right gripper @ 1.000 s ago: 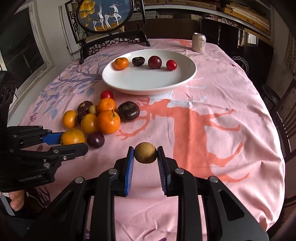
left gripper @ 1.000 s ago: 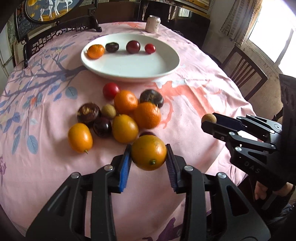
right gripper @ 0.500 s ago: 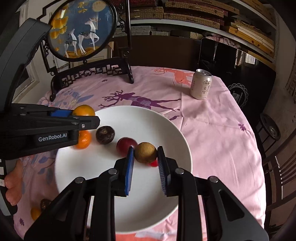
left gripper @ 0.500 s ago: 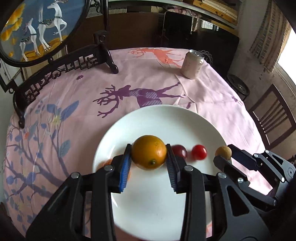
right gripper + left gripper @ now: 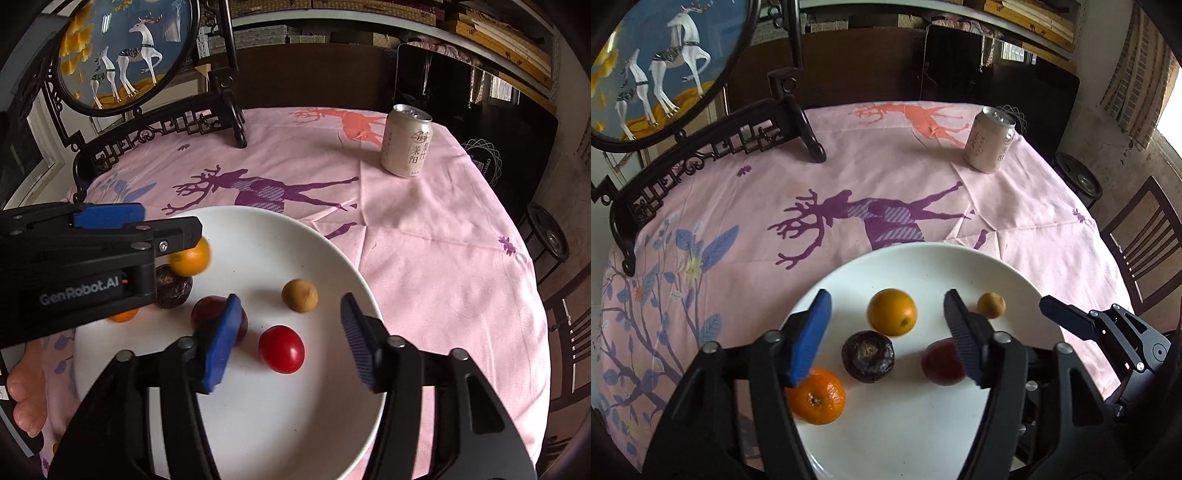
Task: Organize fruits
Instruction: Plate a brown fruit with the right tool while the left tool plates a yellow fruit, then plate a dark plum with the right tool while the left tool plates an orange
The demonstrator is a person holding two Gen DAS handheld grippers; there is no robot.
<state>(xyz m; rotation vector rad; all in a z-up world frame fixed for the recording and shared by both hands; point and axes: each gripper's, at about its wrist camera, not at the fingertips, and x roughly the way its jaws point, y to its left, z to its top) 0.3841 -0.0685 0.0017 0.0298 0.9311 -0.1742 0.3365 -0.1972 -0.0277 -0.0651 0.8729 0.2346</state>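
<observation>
The orange (image 5: pixel 892 312) is sitting on the white plate (image 5: pixel 923 424), between the spread fingers of the left gripper (image 5: pixel 886 317), whose jaws have just been opening and are no longer pressing it. The small brown fruit (image 5: pixel 299 295) is lying on the plate ahead of the right gripper (image 5: pixel 291 321); its jaws have also just been opening, with the red tomato (image 5: pixel 282 349) showing between them, untouched. A mandarin (image 5: pixel 816 396), a dark wrinkled fruit (image 5: pixel 868 355) and a plum (image 5: pixel 942 363) are already resting alongside. Six fruits are looking settled on the plate. How many are waiting elsewhere on the pink tablecloth (image 5: pixel 886 177) I cannot tell from here. A drinks can (image 5: pixel 406 140) is standing well apart.
</observation>
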